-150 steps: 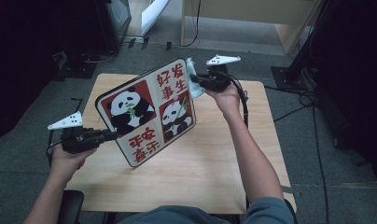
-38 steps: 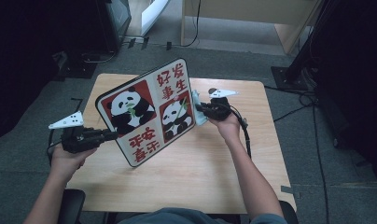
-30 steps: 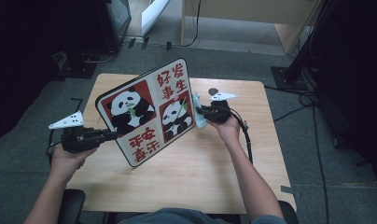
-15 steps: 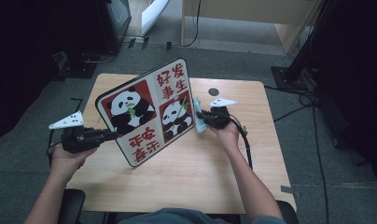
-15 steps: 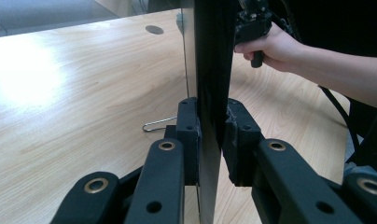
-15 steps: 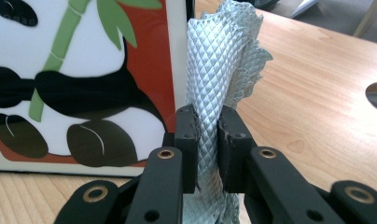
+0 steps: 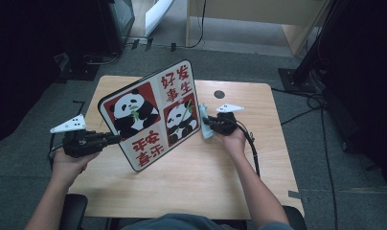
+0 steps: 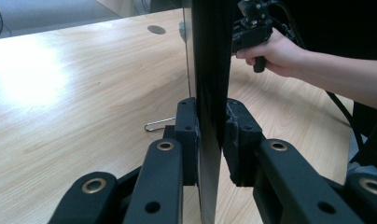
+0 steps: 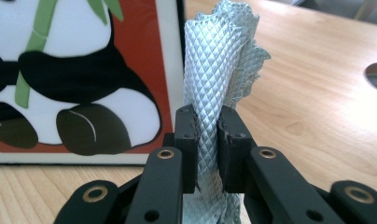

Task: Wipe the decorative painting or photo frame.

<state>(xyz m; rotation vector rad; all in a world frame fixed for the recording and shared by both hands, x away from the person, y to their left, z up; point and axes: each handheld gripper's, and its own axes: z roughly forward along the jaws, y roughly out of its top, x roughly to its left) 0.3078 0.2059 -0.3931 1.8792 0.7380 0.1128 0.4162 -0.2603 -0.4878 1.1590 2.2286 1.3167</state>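
My left gripper has its jaws clamped on the thin edge of the panda picture board, pads pressed to both faces, though they have just eased a touch wider without letting the board go. It stands the board on its lower edge on the table, tilted back, printed face toward me. My right gripper is closed tight on a bunched silver-grey cloth, which sticks up past the pads in folds.

From the high view, the cloth sits right at the board's right-hand edge, beside the smaller panda panel, with my right hand just behind it. From the right gripper view the cloth looks just beside the white border, and I cannot tell whether it is touching.

I read this as the wiping step: the board is braced and the cloth is at the edge of the face. Next I would press the cloth flat onto the printed side and sweep across it, keeping the left grip firm so the board does not tip or slide. A paper clip lies on the wood behind the board, clear of the work.
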